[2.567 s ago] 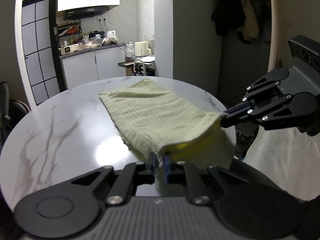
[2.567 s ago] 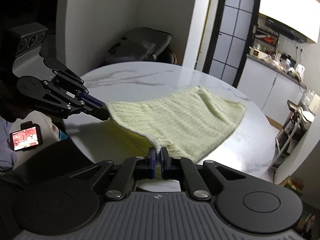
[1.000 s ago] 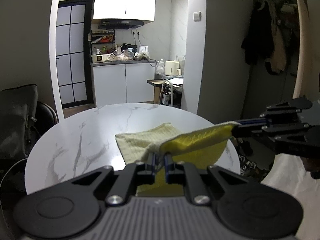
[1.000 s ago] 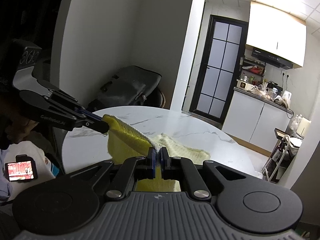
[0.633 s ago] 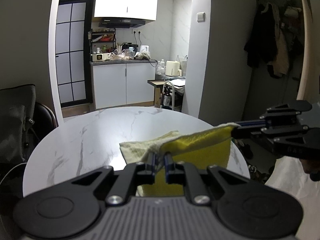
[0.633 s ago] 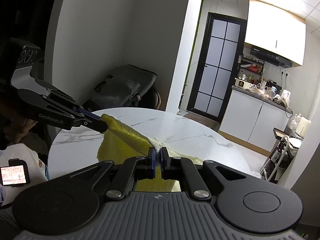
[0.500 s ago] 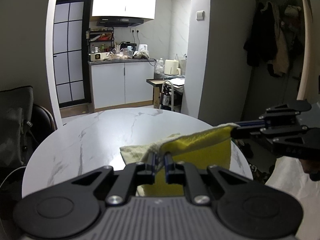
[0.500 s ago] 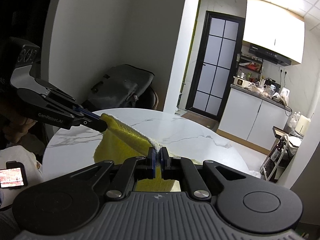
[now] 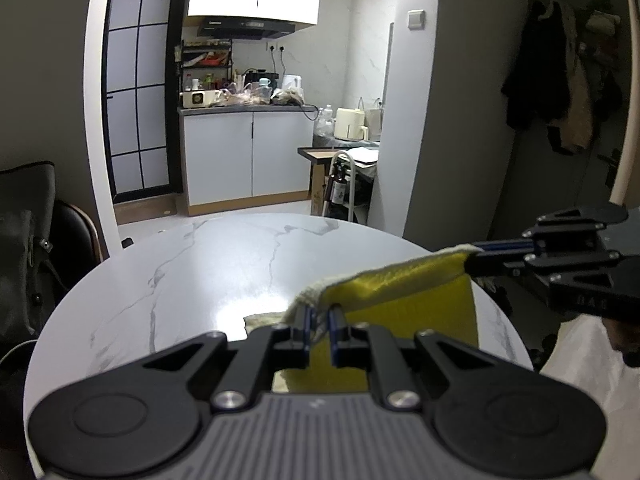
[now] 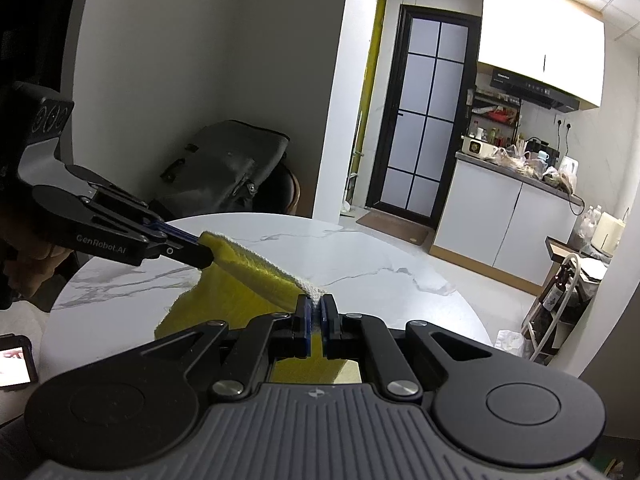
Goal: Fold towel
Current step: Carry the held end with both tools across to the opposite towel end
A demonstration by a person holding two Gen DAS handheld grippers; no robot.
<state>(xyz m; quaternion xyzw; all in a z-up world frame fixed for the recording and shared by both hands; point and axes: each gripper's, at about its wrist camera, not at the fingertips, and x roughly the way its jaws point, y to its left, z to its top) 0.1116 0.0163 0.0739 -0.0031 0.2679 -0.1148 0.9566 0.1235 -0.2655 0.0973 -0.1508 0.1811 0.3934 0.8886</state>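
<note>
The towel, yellow on one face and pale cream on the other, hangs lifted above the round marble table. My left gripper is shut on one top corner. My right gripper pinches the other top corner, so the top edge is stretched between them. In the right wrist view the towel drapes down from my right gripper, and my left gripper holds its far corner. A small cream part of the towel's lower end still lies on the table; the rest hides behind the gripper bodies.
A dark chair with a grey bag stands at the table's far side. Beyond are kitchen cabinets, a glass-paned door and a small cart. A phone with a lit screen sits at lower left. Coats hang at right.
Both grippers have raised the towel higher. More of it has come off the table, so less cream cloth lies on the marble and the yellow face hangs more steeply.
</note>
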